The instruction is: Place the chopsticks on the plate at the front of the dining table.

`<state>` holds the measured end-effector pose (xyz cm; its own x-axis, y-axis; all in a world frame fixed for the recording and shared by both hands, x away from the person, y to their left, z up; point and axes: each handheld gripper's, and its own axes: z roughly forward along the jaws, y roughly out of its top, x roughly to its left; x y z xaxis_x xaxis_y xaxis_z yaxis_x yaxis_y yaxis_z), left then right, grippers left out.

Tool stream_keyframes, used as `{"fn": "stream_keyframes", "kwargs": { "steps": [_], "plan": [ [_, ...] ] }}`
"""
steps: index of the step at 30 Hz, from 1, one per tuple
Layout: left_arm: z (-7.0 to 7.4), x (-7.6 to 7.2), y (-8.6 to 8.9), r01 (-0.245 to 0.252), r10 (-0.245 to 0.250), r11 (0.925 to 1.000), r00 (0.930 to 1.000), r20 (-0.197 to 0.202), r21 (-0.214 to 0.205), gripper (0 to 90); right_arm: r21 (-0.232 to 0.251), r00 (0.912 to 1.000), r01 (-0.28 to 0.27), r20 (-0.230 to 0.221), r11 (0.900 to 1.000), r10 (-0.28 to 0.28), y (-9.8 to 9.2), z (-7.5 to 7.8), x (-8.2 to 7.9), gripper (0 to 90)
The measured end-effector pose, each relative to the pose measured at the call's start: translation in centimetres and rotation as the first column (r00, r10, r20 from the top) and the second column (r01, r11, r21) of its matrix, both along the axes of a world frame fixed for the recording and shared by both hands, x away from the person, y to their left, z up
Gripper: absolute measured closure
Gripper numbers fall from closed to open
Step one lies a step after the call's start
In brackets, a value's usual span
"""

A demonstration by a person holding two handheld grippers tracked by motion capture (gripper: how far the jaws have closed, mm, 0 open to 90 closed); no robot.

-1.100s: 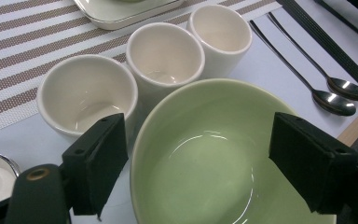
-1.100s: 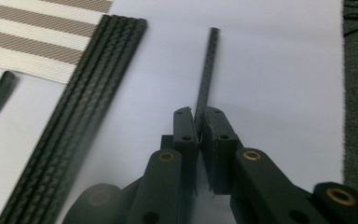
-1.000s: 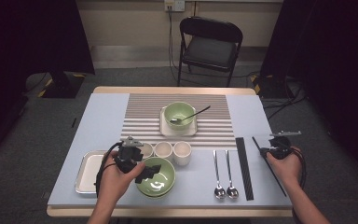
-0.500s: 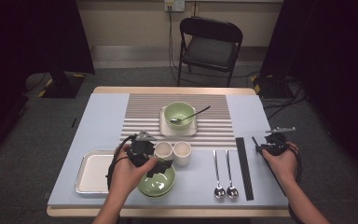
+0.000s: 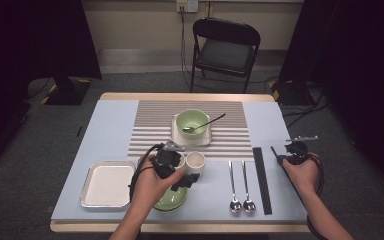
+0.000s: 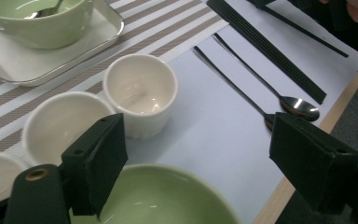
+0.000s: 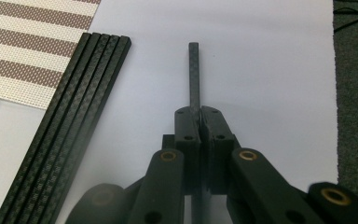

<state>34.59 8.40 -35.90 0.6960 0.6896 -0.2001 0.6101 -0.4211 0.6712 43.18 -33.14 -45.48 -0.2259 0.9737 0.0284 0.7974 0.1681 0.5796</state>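
Right gripper (image 7: 199, 122), lower centre, clamps one black chopstick (image 7: 194, 74); next, we judge, we lay it beside the chopstick row (image 7: 70, 116).

A black folding chair (image 5: 224, 50) stands beyond the table (image 5: 180, 96) against a pale wall (image 5: 140, 25); a wall socket (image 5: 187, 5) sits above it. Grey carpet (image 5: 35, 130) covers the floor; dark curtains (image 5: 30, 40) flank both sides.
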Motion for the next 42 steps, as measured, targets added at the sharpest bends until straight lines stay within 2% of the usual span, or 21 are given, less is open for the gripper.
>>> {"fn": "stream_keyframes", "kwargs": {
  "steps": [3, 8, 10, 14, 15, 18, 19, 23, 25, 26, 27, 28, 32, 35, 39, 42],
  "plan": [
    [-0.1, 0.1, -0.8, 0.009, -0.009, 0.9997, 1.0, -0.003, -0.023, 18.3, 0.007, 1.0, 0.008, 0.003, 0.9999, -0.008, 0.0, 0.0, 0.1, 86.7],
    [-0.2, 0.4, -1.7, 0.021, -0.022, 0.9995, 0.9995, -0.023, -0.022, 18.1, 0.036, 1.0, 0.01, 0.0, 0.9993, -0.01, -0.4, 0.1, 0.0, 86.7],
    [-0.4, 0.6, -2.0, 0.027, -0.028, 0.9993, 0.9993, -0.023, -0.025, 18.0, 0.07, 1.0, 0.007, 0.005, 0.9975, -0.008, -0.7, 0.2, 0.0, 86.7],
    [-0.5, 0.8, -2.5, 0.025, -0.026, 0.9985, 0.9993, -0.026, -0.048, 17.8, 0.119, 0.9998, 0.014, 0.011, 0.9928, -0.015, -1.3, 0.9, 0.0, 86.7],
    [-0.5, 0.8, -2.5, 0.031, -0.032, 0.9989, 0.9991, -0.026, -0.036, 17.9, 0.129, 0.9996, 0.025, 0.008, 0.9913, -0.026, -1.4, 1.1, -0.1, 86.7],
    [-0.5, 0.8, -3.0, 0.034, -0.035, 0.9986, 0.9991, -0.025, -0.04, 17.9, 0.164, 0.9991, 0.026, 0.028, 0.986, -0.031, -1.9, 1.8, -0.3, 86.7],
    [-0.5, 0.8, -3.1, 0.034, -0.035, 0.9982, 0.9991, -0.022, -0.048, 17.8, 0.17, 0.999, 0.028, 0.03, 0.9851, -0.033, -2.0, 2.0, -0.4, 86.7],
    [-0.5, 0.8, -3.3, 0.039, -0.04, 0.9984, 0.9989, -0.025, -0.041, 17.8, 0.189, 0.9989, 0.024, 0.035, 0.9817, -0.032, -2.3, 2.7, -0.5, 86.7],
    [-0.5, 0.8, -3.5, 0.036, -0.038, 0.9983, 0.9989, -0.026, -0.045, 17.8, 0.217, 0.9981, 0.026, 0.048, 0.9759, -0.038, -2.5, 3.4, -0.6, 86.7],
    [-0.4, 0.8, -3.6, 0.038, -0.039, 0.9983, 0.9989, -0.026, -0.045, 17.8, 0.213, 0.998, 0.022, 0.053, 0.9769, -0.034, -2.5, 3.6, -0.6, 86.7],
    [-0.4, 0.8, -3.6, 0.038, -0.039, 0.9983, 0.9989, -0.026, -0.045, 17.8, 0.213, 0.998, 0.022, 0.053, 0.9769, -0.034, -2.5, 3.6, -0.6, 86.7],
    [-0.4, 0.8, -3.6, 0.035, -0.037, 0.9981, 0.9989, -0.029, -0.051, 17.8, 0.236, 0.9973, 0.018, 0.064, 0.9715, -0.034, -2.5, 4.0, -0.6, 86.7],
    [-0.2, 0.9, -3.8, 0.035, -0.036, 0.9974, 0.999, -0.025, -0.062, 17.8, 0.248, 0.9968, 0.007, 0.075, 0.9689, -0.026, -2.1, 4.9, -0.6, 86.7],
    [0.0, 1.0, -3.8, 0.038, -0.039, 0.9981, 0.9989, -0.027, -0.049, 17.8, 0.265, 0.9958, -0.002, 0.089, 0.9643, -0.022, -1.8, 5.5, -0.6, 86.7],
    [0.0, 1.0, -3.9, 0.029, -0.03, 0.9977, 0.9993, -0.02, -0.062, 17.8, 0.291, 0.9948, -0.012, 0.1, 0.9566, -0.018, -1.3, 6.1, -0.5, 86.7],
    [0.0, 1.0, -4.2, 0.037, -0.038, 0.9982, 0.9989, -0.026, -0.047, 17.9, 0.297, 0.995, -0.019, 0.099, 0.9548, -0.011, -0.9, 6.4, -0.4, 86.7]
  ]
}}
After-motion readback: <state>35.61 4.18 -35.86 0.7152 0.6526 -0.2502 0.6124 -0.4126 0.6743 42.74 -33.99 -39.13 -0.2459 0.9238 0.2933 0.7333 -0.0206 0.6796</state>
